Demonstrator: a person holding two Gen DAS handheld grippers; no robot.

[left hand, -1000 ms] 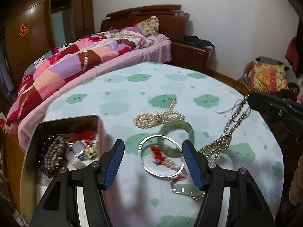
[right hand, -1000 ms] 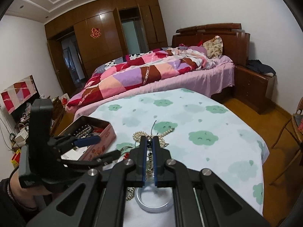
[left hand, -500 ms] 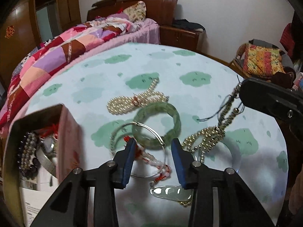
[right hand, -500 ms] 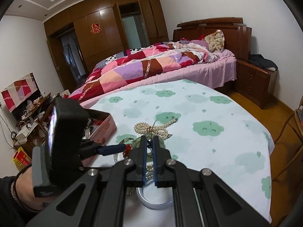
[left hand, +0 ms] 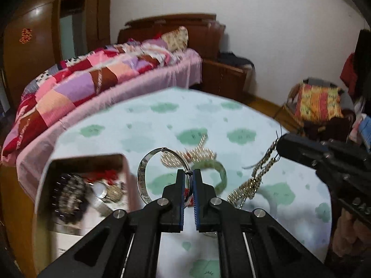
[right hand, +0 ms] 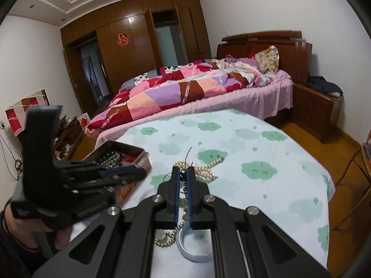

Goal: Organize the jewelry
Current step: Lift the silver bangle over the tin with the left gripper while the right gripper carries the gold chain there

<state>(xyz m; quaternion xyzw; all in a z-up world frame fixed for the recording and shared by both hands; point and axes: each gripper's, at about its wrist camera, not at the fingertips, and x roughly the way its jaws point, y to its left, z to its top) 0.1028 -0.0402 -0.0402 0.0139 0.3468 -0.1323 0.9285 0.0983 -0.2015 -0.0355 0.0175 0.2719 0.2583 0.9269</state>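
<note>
Green-clouded tablecloth (left hand: 143,127) beside a quilted bed (right hand: 185,88); left tongs (left hand: 189,173) clamp the silver bangle (left hand: 142,173), right tongs (right hand: 182,173) the bead string (right hand: 252,180).

My tin box (left hand: 46,185) sits left on the table (left hand: 139,125) — pearl strand (left hand: 199,153) behind the jade bangle (left hand: 221,173), bed (left hand: 116,76) beyond.

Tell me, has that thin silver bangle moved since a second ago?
Yes. The silver bangle lay flat on the tablecloth; now it stands tilted up off it, pinched in the left gripper, whose jaws have just closed on it, beside the tin box.
</note>
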